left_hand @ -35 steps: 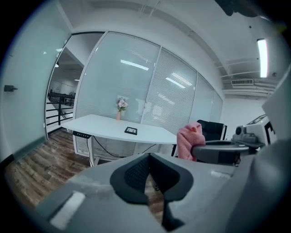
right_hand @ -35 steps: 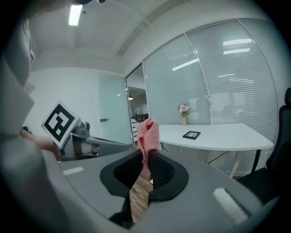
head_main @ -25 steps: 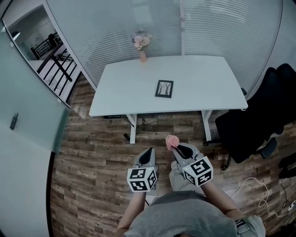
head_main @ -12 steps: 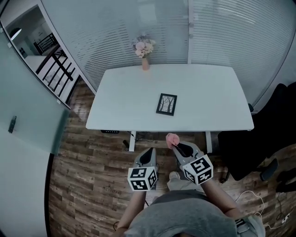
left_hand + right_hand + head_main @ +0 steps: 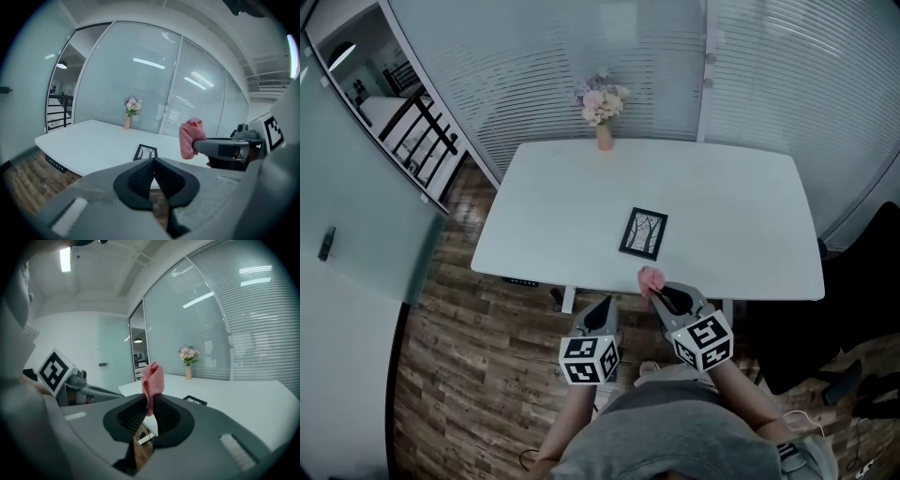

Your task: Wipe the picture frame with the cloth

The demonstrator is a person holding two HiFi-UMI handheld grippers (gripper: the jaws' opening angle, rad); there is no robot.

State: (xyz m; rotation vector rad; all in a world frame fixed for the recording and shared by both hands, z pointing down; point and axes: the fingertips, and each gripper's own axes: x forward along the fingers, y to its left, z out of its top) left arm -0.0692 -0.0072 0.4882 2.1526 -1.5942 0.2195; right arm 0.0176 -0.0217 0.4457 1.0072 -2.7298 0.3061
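Presently catalogued: one picture frame (image 5: 643,233), one cloth (image 5: 651,279), two hand-held grippers.
Frame, dark-bordered, lay flat on the white table (image 5: 741,216), towards its near edge, well apart from the vase of flowers (image 5: 603,108) at the far edge. Right gripper (image 5: 656,293) was held at the table's near edge, its fingers (image 5: 132,414) clamped on the pink cloth, which stuck up past their tips, clear of the frame. Left gripper (image 5: 602,309) was held beside it over the wooden floor (image 5: 478,356), fingers (image 5: 140,176) pressed together with nothing between them. Neither gripper touched the frame.
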